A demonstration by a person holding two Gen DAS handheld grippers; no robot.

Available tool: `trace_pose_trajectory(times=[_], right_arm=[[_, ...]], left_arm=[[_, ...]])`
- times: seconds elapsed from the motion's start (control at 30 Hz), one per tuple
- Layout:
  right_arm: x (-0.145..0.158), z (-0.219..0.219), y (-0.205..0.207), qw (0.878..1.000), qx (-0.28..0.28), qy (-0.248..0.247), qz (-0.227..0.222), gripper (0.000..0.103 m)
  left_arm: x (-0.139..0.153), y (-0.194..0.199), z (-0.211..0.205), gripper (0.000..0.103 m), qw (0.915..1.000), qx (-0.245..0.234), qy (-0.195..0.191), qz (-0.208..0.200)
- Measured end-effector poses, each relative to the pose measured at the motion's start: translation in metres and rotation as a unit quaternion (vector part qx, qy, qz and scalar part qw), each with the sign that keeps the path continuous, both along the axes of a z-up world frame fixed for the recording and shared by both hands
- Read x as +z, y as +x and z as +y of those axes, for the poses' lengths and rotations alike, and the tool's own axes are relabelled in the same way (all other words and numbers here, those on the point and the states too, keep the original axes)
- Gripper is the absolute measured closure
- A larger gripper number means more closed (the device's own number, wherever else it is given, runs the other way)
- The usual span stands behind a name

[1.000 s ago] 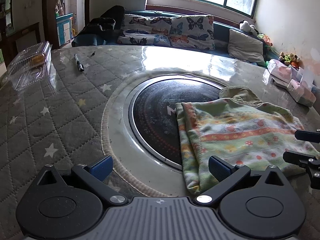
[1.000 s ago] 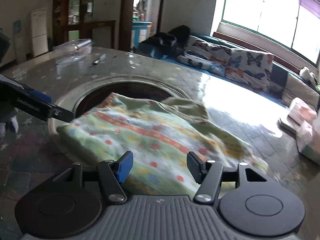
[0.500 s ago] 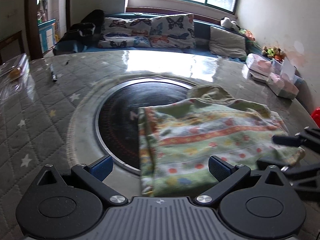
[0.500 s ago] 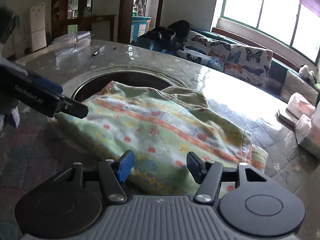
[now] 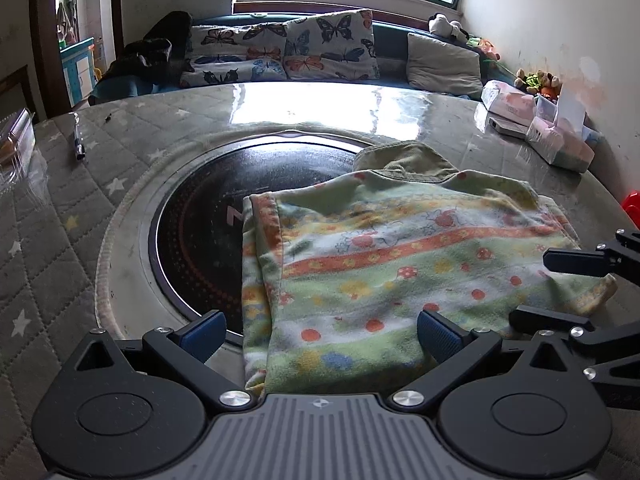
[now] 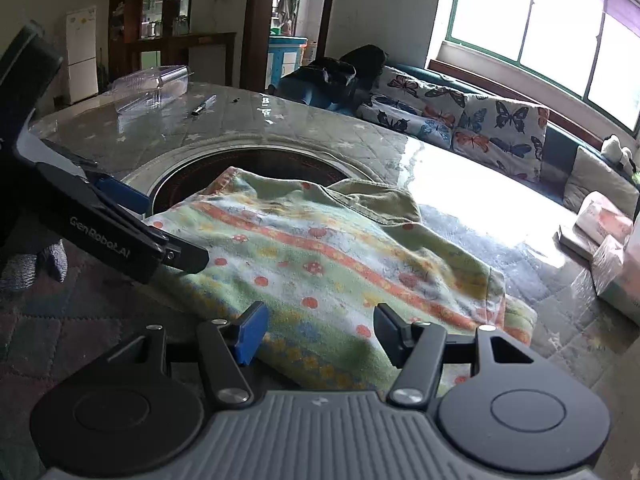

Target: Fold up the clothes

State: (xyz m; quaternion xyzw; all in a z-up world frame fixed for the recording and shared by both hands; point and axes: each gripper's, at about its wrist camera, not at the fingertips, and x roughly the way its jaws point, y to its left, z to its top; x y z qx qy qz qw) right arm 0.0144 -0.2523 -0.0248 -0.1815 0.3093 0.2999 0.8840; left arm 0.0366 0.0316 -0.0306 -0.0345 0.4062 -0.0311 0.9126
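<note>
Since a second ago I have swung my left tongs (image 5: 318,330) round to face the garment (image 5: 400,272) square on, so the cloth that sat off to their right now lies straight ahead between the two arms, and my right tongs (image 6: 318,330) have drawn in closer over its near edge.

The table (image 5: 60,248), quilted with stars under a clear cover, spreads out ahead of both tongs, with a round dark plate (image 5: 208,220) set into it just ahead and left of my left tongs. The garment, green with orange stripes and red dots, lies folded flat, half over that plate and half on the table, an olive piece (image 5: 404,160) poking out at its far side.

My left tongs are released, spread wide and holding nothing; the garment's near edge sits between the blue pads (image 5: 202,334), but I cannot tell whether it touches them. My right tongs are also released, opened less wide, gripping nothing, the cloth's near corner lying under and between their fingers (image 6: 250,332).

Far to the left of my left tongs lie a clear plastic box (image 5: 16,140) and a pen (image 5: 78,140).
</note>
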Motion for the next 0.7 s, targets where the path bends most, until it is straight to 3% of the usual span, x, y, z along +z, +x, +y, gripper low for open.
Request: trace_pose_trajectory(times=[0.17,0.37,0.7], right_arm=[[0.004,0.0,-0.003,1.0,0.001,0.003,-0.004,0.042],[0.01,0.005,-0.006,1.0,0.013,0.005,-0.011,0.042],[0.017,0.049,-0.021,0.995,0.103,-0.003,-0.015,0.043]], left_arm=[[-0.003,0.0,0.005,0.0,0.9998,0.006,-0.017,0.005],[0.008,-0.006,0.014,0.0,0.9998,0.021,-0.004,-0.001],[0.019,-0.008,0.057,0.0,0.9964,0.082,-0.018,-0.005]])
